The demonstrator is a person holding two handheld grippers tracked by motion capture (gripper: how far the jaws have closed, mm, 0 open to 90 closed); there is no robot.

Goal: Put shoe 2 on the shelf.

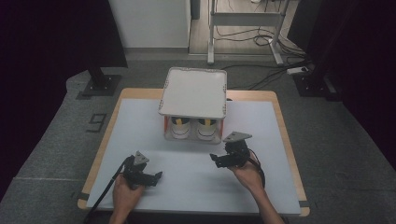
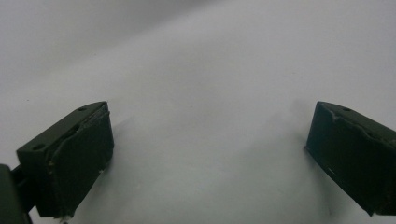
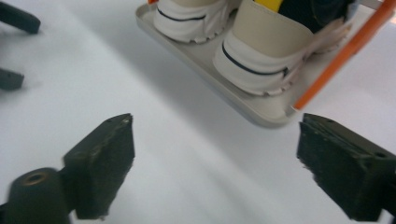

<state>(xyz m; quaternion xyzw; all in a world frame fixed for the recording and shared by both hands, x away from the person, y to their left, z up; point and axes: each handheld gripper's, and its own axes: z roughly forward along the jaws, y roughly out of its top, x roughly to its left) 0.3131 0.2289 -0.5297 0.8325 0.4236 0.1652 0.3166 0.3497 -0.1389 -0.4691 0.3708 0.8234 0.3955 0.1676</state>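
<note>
Two shoes (image 1: 194,129) – one rack (image 1: 194,93) – two grippers (image 1: 158,177).

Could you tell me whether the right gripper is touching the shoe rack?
Apart: the right gripper view shows bare white table between the open right gripper and the shoe rack.

A white mat (image 1: 154,135) is laid over a wooden table (image 1: 140,93), which is set on grey carpet (image 1: 56,140), with cables (image 1: 261,37) and a metal frame (image 1: 247,21) seen behind it.
</note>
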